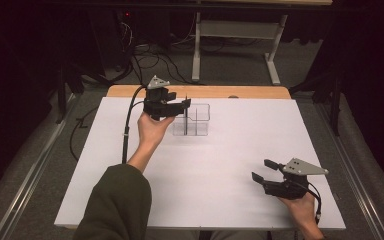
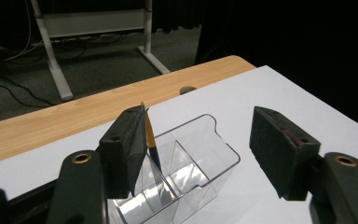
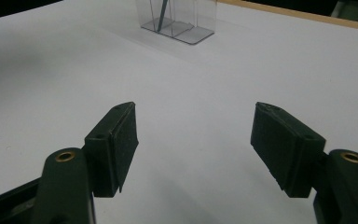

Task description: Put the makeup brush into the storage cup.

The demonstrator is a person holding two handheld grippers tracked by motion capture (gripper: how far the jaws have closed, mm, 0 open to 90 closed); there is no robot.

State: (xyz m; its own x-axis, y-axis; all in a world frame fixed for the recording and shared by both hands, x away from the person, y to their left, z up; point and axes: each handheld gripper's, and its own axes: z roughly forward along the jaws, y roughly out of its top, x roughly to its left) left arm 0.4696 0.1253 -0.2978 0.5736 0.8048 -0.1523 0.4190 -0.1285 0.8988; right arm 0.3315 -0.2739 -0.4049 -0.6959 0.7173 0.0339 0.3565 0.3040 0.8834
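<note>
While set over the clear holder (image 2: pixel 182 163) at the far middle of the white sheet (image 1: pixel 220 170), left gripper (image 1: pixel 186 103): jaws wide apart, gripping nothing. Pencil (image 2: pixel 150 140): upright, leaning slightly, tip down in a left compartment of the holder, resting just beside the left jaw pad; contact not certain. Likely just let go, the jaws spread to clear the shaft. Right gripper (image 1: pixel 266 170): near the sheet's front right corner, well apart from the holder, jaws wide, empty; apparently parked out of the way. Holder (image 3: pixel 177 21): divided into compartments, other cells apparently bare. Wooden edge (image 2: pixel 74 116) beyond the sheet.
</note>
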